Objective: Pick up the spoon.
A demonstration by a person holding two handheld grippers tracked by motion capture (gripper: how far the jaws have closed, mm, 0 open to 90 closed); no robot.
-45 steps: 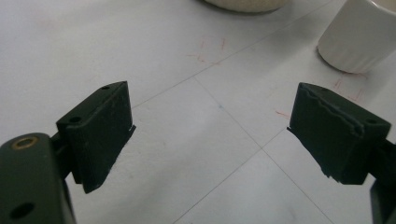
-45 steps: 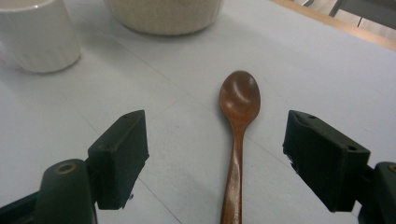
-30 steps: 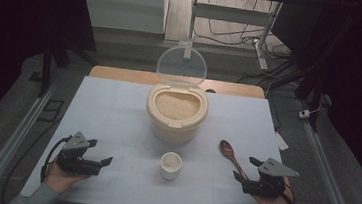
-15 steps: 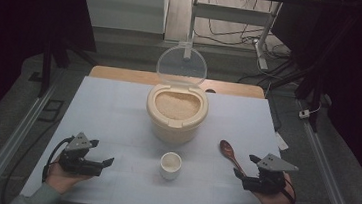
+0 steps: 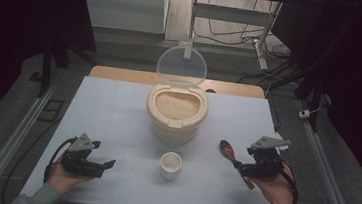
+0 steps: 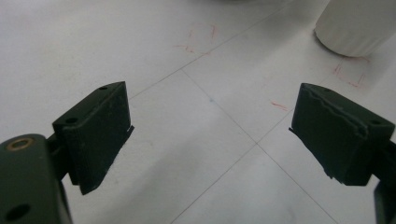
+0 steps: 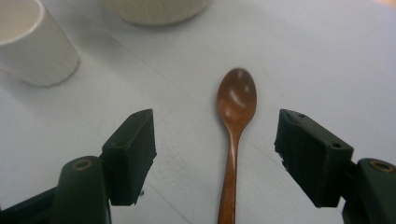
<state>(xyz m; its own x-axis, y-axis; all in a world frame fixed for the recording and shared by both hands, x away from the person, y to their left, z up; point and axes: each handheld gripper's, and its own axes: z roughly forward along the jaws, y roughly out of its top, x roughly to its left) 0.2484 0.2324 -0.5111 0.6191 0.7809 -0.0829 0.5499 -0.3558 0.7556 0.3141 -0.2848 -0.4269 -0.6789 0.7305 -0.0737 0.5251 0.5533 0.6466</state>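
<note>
Spoon [image 7: 236, 135]: a dark wooden one, lying flat on the white table [image 5: 117, 116], its handle running straight back between the wide-open jaws of the right gripper [image 7: 215, 154]. Neither black jaw touches it; both hang just above and to either side of the handle, holding nothing. In the high view the right gripper [image 5: 245, 167] sits over the handle end while the bowl of the spoon [image 5: 227, 148] points toward the middle of the table.

Compared with a second ago, this gripper has slid inward and forward, from beside the spoon to astride it. That suggests the spoon is about to be picked up, though no grasp has begun.

The left gripper [image 6: 210, 135] is also wide open and empty, above bare table, with a small white cup [image 6: 357, 23] at the far edge of its view. From above, the left gripper [image 5: 105, 166] has barely moved.

Between the hands stands the cup [image 5: 170, 165], apparently empty. Behind it is a cream container [image 5: 176, 112] full of pale grains, its clear lid [image 5: 182, 66] standing upright and open.
</note>
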